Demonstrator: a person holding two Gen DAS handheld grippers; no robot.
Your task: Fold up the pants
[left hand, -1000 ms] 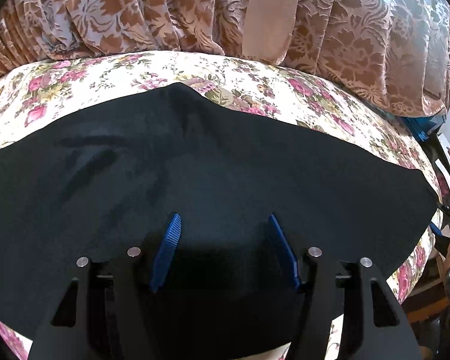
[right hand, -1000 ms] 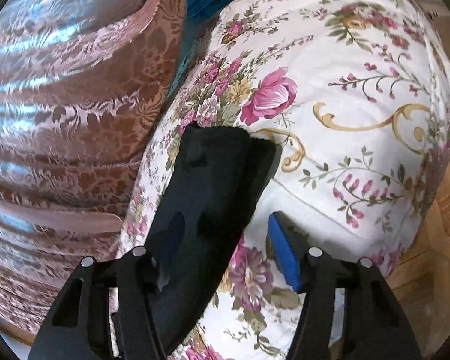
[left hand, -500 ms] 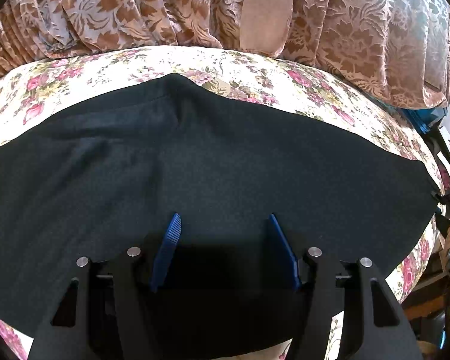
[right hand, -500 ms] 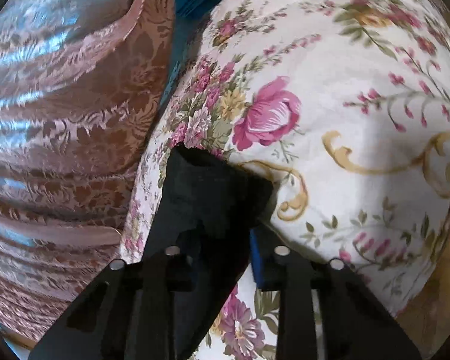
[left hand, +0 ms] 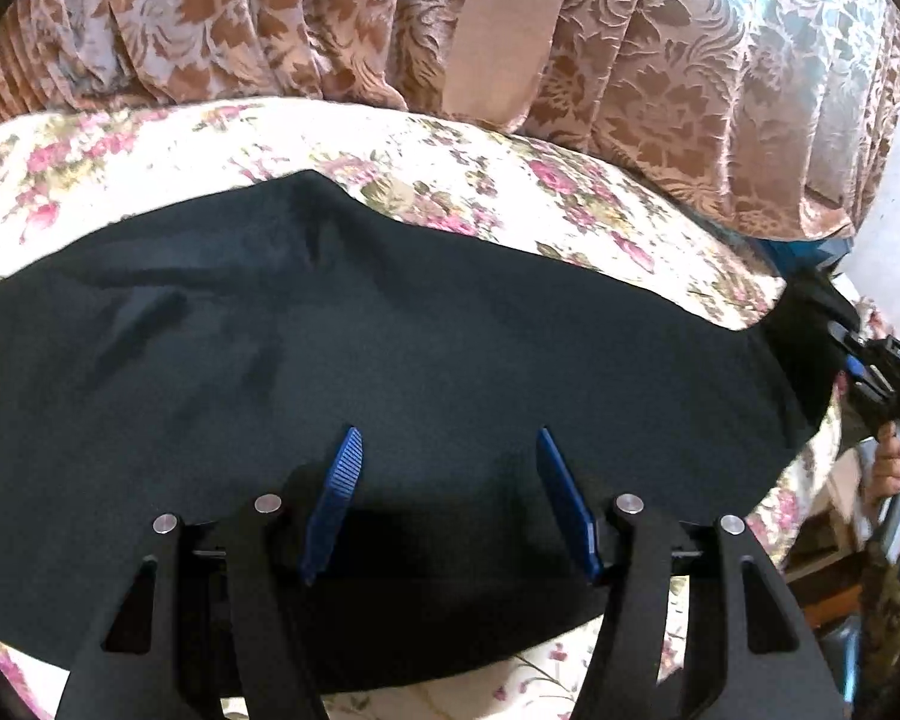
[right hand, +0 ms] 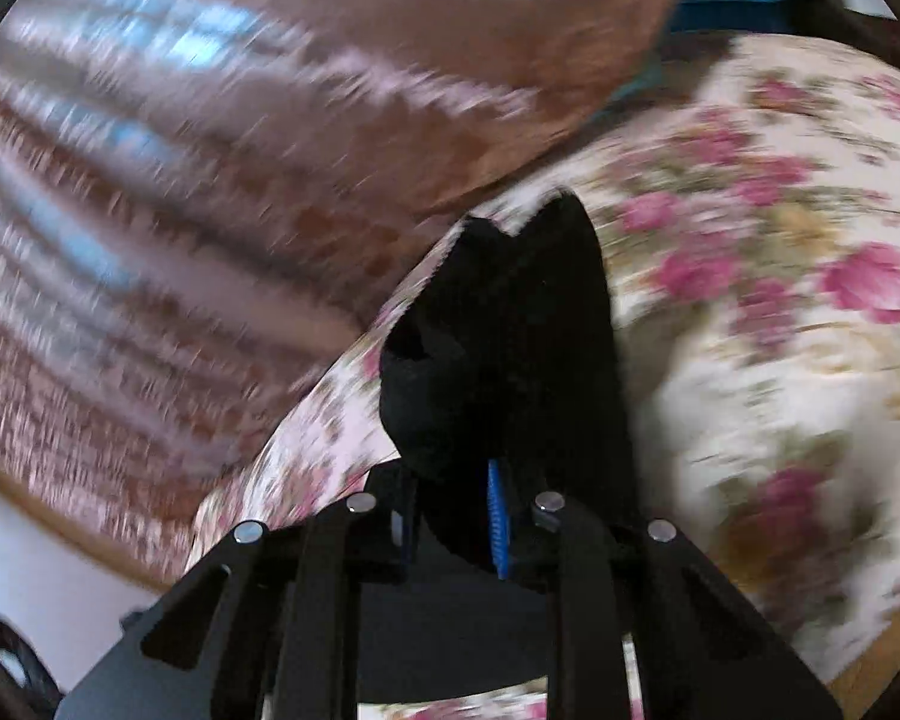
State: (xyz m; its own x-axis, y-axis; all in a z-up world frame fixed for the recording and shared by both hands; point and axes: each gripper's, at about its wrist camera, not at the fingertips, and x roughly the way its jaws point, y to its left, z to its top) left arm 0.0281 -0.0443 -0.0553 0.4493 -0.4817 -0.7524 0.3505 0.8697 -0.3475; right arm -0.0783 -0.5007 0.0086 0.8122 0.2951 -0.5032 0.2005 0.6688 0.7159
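The black pants (left hand: 390, 348) lie spread across a floral bed cover (left hand: 150, 144). My left gripper (left hand: 447, 444) is open, its blue pads (left hand: 342, 468) hovering over the near part of the cloth with nothing between them. My right gripper (right hand: 450, 480) is shut on the pants' end (right hand: 510, 324), which bunches up between its jaws and lifts off the cover. In the left wrist view the right gripper (left hand: 852, 360) shows at the far right edge, holding the raised end of the pants.
A brown patterned curtain (left hand: 630, 60) hangs behind the bed and also fills the left of the right wrist view (right hand: 210, 150). The bed's right edge drops to a wooden floor (right hand: 882, 642). A blue item (left hand: 804, 249) lies beyond the bed corner.
My right gripper closed on the end of the pants and has lifted it, moving fast enough to blur the view. My left gripper stayed open over the cloth.
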